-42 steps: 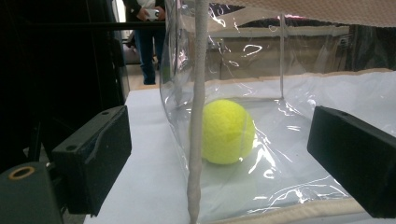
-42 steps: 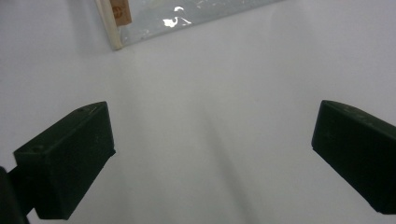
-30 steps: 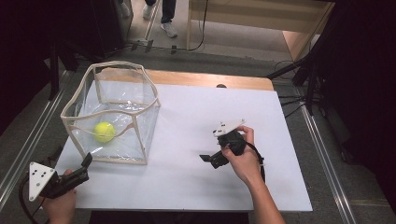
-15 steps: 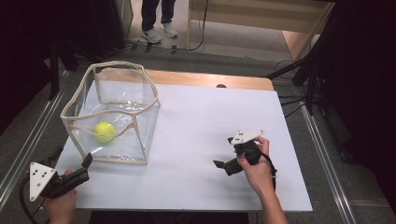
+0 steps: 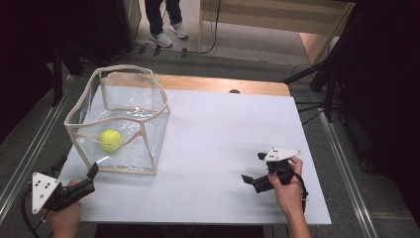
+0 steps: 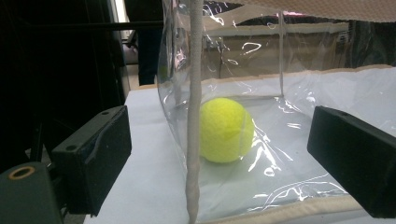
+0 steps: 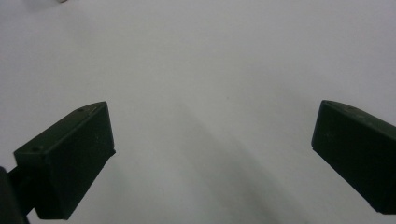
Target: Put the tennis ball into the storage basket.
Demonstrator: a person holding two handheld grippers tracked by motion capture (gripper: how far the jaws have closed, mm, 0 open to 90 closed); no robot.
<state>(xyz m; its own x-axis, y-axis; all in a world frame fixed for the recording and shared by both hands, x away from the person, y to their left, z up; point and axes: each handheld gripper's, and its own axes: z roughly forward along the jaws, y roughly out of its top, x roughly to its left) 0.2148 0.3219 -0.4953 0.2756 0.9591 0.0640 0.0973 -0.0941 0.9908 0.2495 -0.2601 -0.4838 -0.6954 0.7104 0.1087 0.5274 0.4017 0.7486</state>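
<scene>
A clear plastic bin [image 5: 124, 67] with beige trim stands on the left of the white table [image 5: 223, 129]. A yellow tennis ball [image 5: 110, 140] lies on its floor. My left gripper [image 5: 77, 167] is at the table's front left corner, open, pointing at the bin's near corner. In the left gripper view the bin's corner seam [image 6: 194, 116] stands between the jaws of the left gripper [image 6: 219, 140], with the ball [image 6: 226, 129] behind the plastic. My right gripper [image 5: 253, 167] is open and empty over the front right of the table. The right gripper [image 7: 212, 135] looks down on bare table [image 7: 210, 56].
A wooden strip [image 5: 223, 84] borders the table's far edge. A person's legs [image 5: 166, 22] stand on the floor beyond it. Metal rails [image 5: 29, 148] run along the left side, and dark stands and cables [image 5: 317, 79] sit at the back right.
My right gripper has moved right and toward the table's front edge, away from the bin. The left gripper, bin and ball have not moved.
</scene>
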